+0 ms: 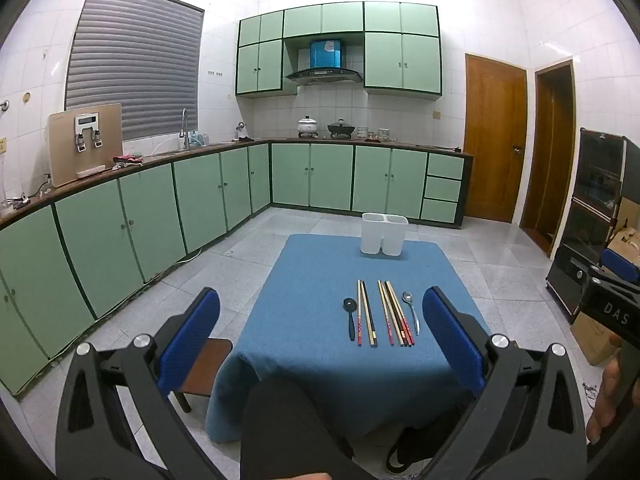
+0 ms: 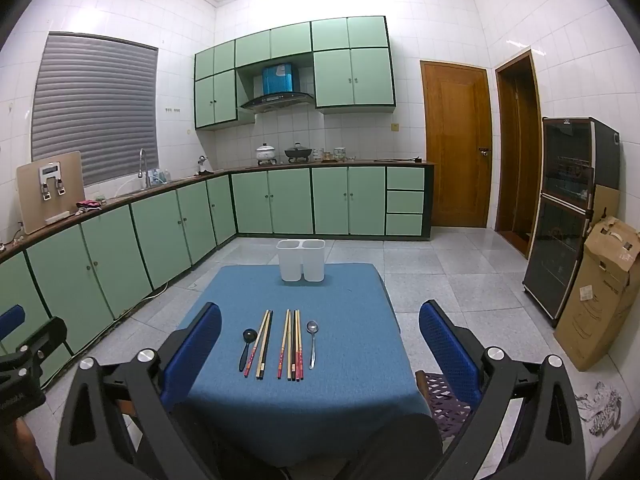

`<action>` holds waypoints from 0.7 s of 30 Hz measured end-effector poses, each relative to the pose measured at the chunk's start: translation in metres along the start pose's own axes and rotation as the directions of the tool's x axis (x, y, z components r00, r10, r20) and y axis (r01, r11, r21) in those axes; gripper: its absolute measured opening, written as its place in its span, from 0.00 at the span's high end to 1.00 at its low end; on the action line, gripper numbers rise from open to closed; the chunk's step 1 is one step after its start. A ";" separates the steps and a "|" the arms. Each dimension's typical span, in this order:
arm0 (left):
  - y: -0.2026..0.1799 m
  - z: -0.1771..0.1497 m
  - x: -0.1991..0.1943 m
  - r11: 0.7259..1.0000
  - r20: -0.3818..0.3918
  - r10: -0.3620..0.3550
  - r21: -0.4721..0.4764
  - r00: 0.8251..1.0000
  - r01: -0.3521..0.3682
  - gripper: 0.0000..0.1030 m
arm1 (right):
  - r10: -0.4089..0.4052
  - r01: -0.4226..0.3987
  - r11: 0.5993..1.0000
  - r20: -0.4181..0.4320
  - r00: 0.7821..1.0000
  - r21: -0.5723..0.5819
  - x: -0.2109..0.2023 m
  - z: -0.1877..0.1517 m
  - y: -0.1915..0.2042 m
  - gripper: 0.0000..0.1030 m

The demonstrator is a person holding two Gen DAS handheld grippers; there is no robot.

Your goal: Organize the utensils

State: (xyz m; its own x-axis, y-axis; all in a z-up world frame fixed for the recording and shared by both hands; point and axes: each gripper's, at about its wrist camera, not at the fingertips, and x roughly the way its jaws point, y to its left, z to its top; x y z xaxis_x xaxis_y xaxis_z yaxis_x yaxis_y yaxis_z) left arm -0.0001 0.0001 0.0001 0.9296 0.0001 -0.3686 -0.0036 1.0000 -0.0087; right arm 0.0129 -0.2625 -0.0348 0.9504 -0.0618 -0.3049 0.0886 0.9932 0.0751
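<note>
On a blue-clothed table [image 1: 320, 272] [image 2: 344, 292] lie a black spoon [image 1: 351, 317] [image 2: 246, 347], a group of chopsticks [image 1: 367, 312] [image 2: 264, 343], a second group of several chopsticks [image 1: 396, 316] [image 2: 292, 344] and a metal spoon [image 1: 412, 310] [image 2: 312, 340]. A white two-compartment holder [image 1: 384, 234] [image 2: 301, 260] stands upright at the table's far edge. My left gripper [image 1: 320, 320] is open and empty, held above the near edge. My right gripper [image 2: 320, 332] is open and empty, also above the near edge.
Green cabinets [image 1: 160, 208] run along the left and back walls. A brown stool [image 1: 204, 368] stands left of the table, a woven seat [image 2: 444, 404] to its right. A dark cabinet [image 2: 568, 216] and a cardboard box [image 2: 600, 300] stand at the right wall.
</note>
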 end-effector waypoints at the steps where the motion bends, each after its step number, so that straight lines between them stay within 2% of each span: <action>1: 0.000 0.000 0.000 1.000 -0.002 -0.001 0.001 1.000 0.001 0.05 | 0.000 0.000 1.000 -0.001 1.000 0.000 0.000 0.000 0.000 0.06; 21: 0.000 -0.001 0.002 1.000 -0.001 0.001 0.002 1.000 -0.001 0.05 | 0.000 0.000 1.000 0.000 1.000 0.000 0.000 0.000 0.000 0.06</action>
State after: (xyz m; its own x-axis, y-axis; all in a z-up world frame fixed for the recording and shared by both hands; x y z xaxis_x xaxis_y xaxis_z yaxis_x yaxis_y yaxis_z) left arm 0.0012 -0.0004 -0.0010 0.9291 0.0012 -0.3698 -0.0038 1.0000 -0.0063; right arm 0.0131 -0.2625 -0.0349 0.9503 -0.0620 -0.3050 0.0888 0.9932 0.0747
